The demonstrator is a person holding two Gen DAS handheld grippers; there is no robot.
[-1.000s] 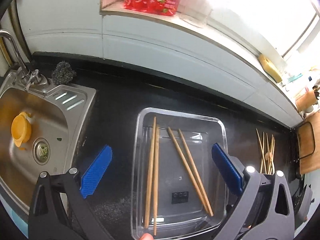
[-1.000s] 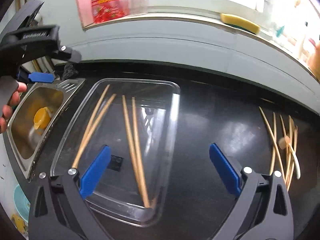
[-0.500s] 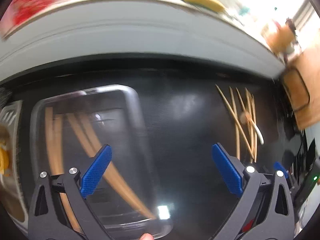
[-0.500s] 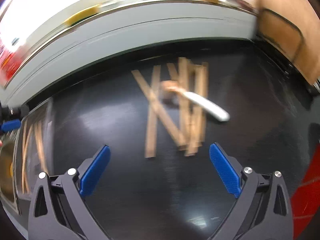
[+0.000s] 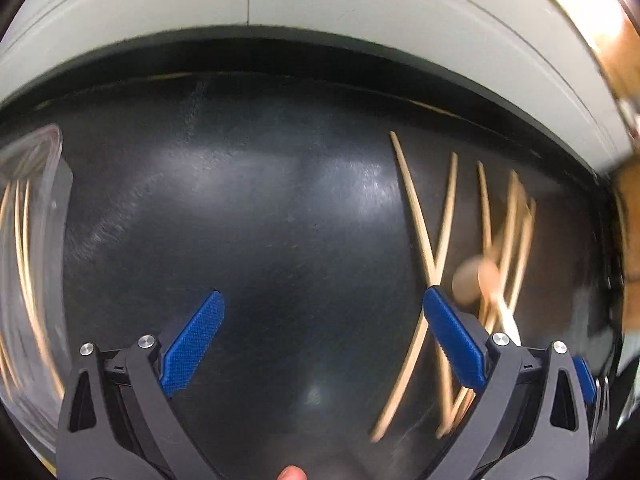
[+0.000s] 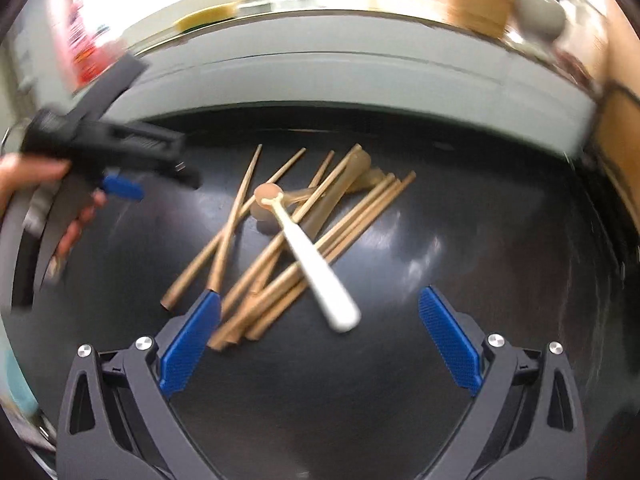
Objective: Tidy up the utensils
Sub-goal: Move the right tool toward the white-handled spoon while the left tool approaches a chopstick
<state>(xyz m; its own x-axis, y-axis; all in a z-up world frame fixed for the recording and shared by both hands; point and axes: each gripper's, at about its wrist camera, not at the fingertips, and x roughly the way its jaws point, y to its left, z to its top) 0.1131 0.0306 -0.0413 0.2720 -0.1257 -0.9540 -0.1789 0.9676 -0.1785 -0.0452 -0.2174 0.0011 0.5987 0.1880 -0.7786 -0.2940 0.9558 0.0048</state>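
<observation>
A loose pile of wooden chopsticks (image 6: 280, 256) lies on the black counter, with a white-handled spoon (image 6: 312, 264) across it. My right gripper (image 6: 318, 338) hangs open just in front of the pile, its left pad over the near chopstick ends. In the left wrist view the same chopsticks (image 5: 420, 220) and spoon (image 5: 476, 276) lie to the right, and my left gripper (image 5: 322, 334) stands open over bare counter, its right pad covering part of the pile. The clear tray (image 5: 36, 240) with several chopsticks in it sits at the far left edge. The left gripper (image 6: 120, 188) shows at the right wrist view's left, held by a hand.
A pale tiled wall ledge (image 6: 340, 72) runs behind the counter. A wooden board (image 6: 616, 128) stands at the far right. Bare black counter (image 5: 240, 220) lies between the tray and the pile.
Both grippers have swung right, away from the tray and toward the loose pile. The tray has slid to the left edge of the left wrist view; the pile is now close under the right gripper.
</observation>
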